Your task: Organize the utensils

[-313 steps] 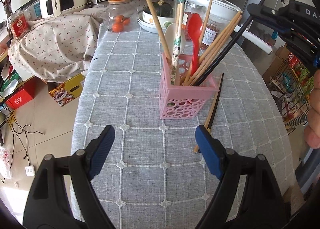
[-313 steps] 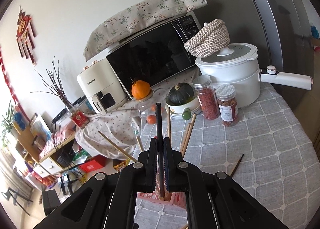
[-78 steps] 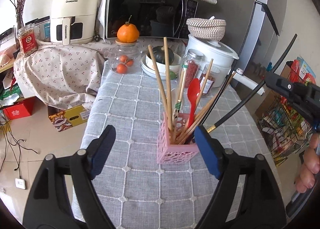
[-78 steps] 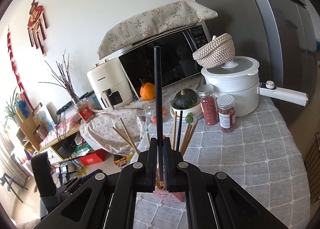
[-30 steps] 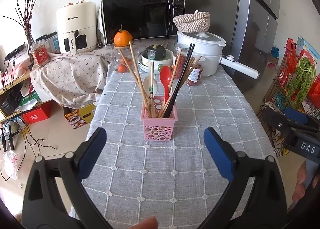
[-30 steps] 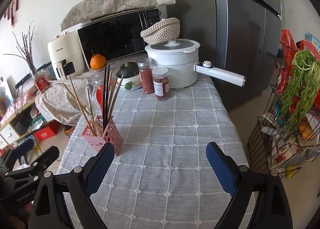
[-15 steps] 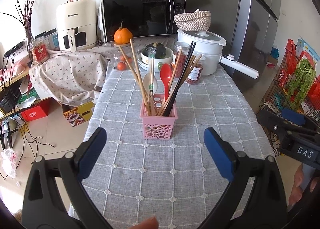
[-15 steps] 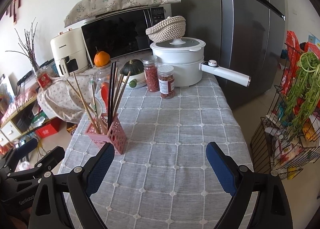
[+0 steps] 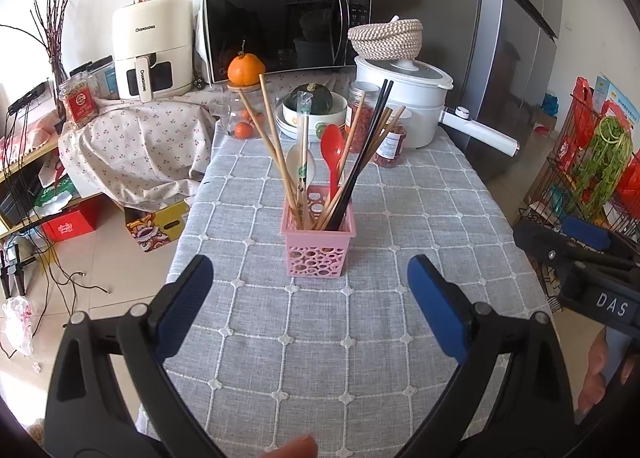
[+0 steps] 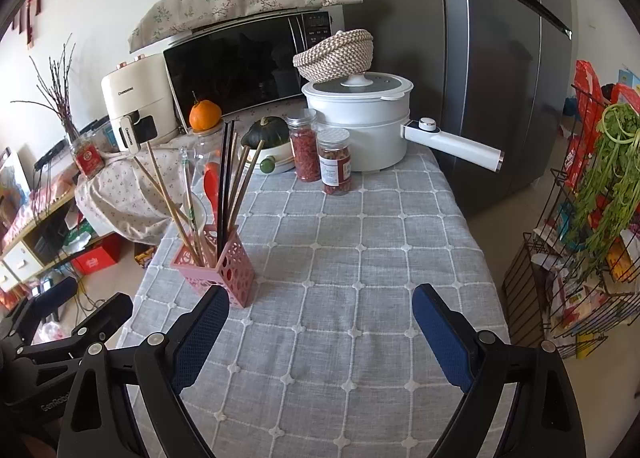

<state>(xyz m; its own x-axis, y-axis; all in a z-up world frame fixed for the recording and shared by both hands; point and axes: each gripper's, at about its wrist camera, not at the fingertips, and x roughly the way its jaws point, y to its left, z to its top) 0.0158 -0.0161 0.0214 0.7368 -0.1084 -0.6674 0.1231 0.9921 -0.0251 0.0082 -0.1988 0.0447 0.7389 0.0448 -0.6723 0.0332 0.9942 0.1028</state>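
Pink holder upright at frame centre, dead ahead of left tongs; lower left for right tongs. Both spread wide, empty.

Bright, soft daylight in both views, nothing dim. The fridge door at 1 o'clock catches a pale sheen, and the microwave glass at 12 mirrors the room. Shadows on the counter are faint. Heavy fisheye bending, black vignette corners; focus sharp.
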